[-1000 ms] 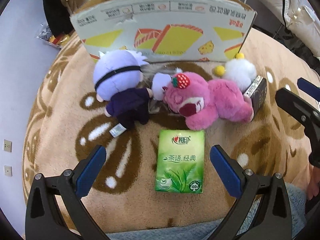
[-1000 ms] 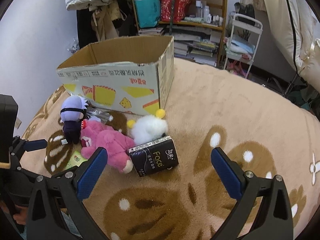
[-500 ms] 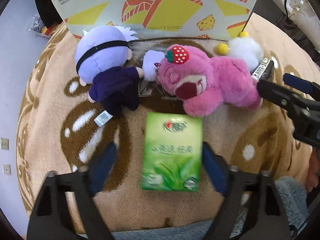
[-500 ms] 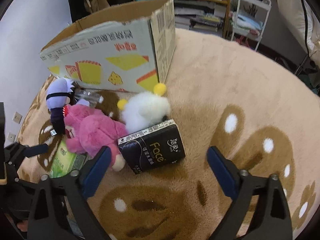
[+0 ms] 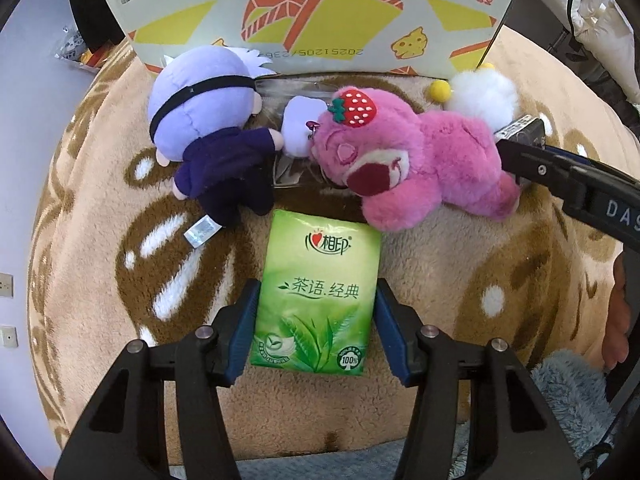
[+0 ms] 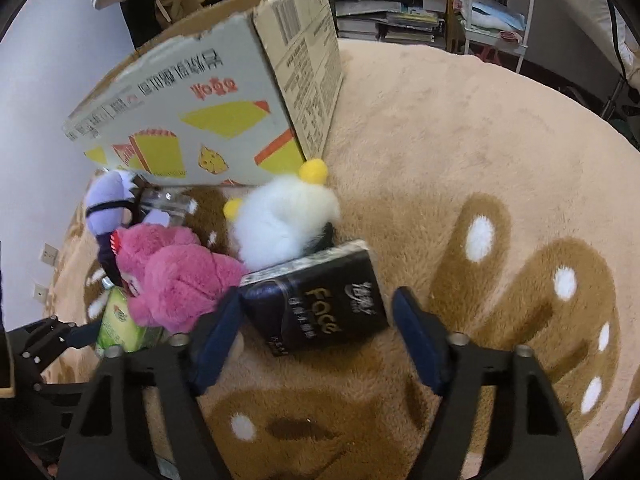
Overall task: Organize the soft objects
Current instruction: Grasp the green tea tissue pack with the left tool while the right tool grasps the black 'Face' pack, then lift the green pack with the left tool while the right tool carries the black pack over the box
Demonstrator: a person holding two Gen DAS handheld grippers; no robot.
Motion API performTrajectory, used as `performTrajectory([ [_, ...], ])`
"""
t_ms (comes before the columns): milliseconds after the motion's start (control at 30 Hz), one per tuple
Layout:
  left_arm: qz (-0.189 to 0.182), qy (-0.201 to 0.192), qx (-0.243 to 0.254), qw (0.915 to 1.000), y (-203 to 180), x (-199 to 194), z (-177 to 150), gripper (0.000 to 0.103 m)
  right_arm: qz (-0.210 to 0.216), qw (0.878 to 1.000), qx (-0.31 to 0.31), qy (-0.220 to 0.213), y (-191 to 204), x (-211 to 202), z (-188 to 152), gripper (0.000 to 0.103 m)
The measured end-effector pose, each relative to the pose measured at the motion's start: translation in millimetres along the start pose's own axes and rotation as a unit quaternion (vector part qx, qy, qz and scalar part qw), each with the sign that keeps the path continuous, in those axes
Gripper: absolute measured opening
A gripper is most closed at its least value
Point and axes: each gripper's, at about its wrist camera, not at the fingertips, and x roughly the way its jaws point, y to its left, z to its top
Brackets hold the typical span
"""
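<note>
The flat green tissue pack (image 5: 316, 300) in shiny, smooth wrap lies on the fuzzy tan rug with brown shapes (image 5: 100, 208). The left gripper (image 5: 316, 328) has just been closing, and its blue pads now press both long sides of the pack.

At 1 o'clock from the pack lies the fluffy pink bear with a red strawberry on its head (image 5: 416, 164), touching the pack's top corner. At 11 o'clock sits the soft doll with a round lilac head and dark purple clothes (image 5: 208, 136).

The black tissue pack with silver letters (image 6: 320, 300) is a soft block, tilted against the round fluffy white toy with yellow balls (image 6: 284, 224) at its 11 o'clock. The right gripper (image 6: 318, 332) has just been closing too. Its left pad touches the pack's edge, but its right pad stands apart, so nothing is grasped.

Behind the toys, at 12 o'clock, stands the big stiff cardboard box with yellow cheese pictures (image 5: 312, 12).
</note>
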Motion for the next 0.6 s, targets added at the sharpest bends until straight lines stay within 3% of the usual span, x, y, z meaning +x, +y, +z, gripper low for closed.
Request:
performTrajectory([
  [600,0.014,-0.004,-0.007,0.9999,1,-5,-2,0.054,0.003,1.0,0.006,-0.02,2,-17,-10,0.075],
])
